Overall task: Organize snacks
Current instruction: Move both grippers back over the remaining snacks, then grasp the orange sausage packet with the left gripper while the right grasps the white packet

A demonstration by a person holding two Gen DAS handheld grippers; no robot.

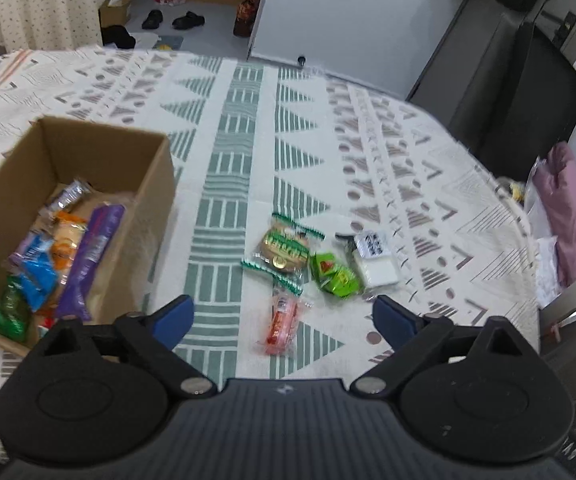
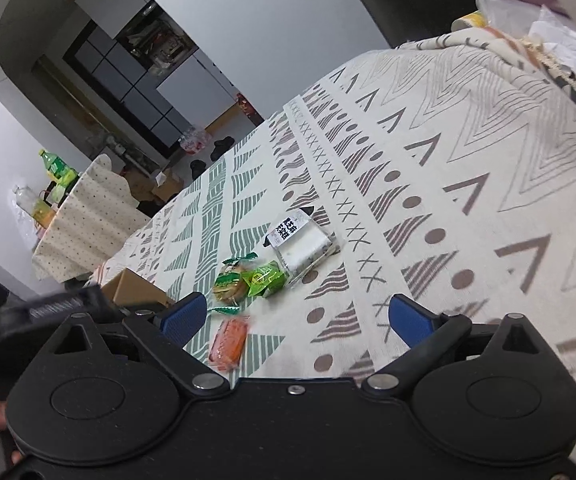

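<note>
We list four loose snacks on the patterned surface [image 1: 248, 120], all ahead of both grippers.

Left gripper [image 1: 284, 316]: jaws spread wide, blue pads apart, holding nothing. Right gripper [image 2: 297, 316]: likewise spread wide and empty.

Item 1, red-orange packet [image 1: 282, 322]: nearest to the left gripper, lying flat between its pads in view. Its long axis runs roughly away from that gripper, far end tipped slightly right. In the right wrist view the same packet [image 2: 228, 338] sits just ahead of the left pad, long axis also running away.

Item 2, round biscuit in green-trimmed wrapper [image 1: 284, 250]: just beyond item 1, its crimped ends pointing far-right and near-left on a diagonal.

Item 3, bright green packet [image 1: 333, 274]: touching item 2 on its right, long axis slanting from far-left to near-right.

Item 4, white block with black-lettered label [image 1: 373, 258]: just right of item 3, long axis running away from the left gripper, label at the far end.

Item 5, cardboard box [image 1: 68, 184]: ahead-left of the left gripper, open, holding a purple bar [image 1: 90, 262], blue packets [image 1: 38, 268], an orange packet and a green one. We see these contents in the left wrist view only; the right wrist view shows just a corner of the box [image 2: 136, 290], with the left gripper's body [image 2: 54, 306] in front of it.
</note>
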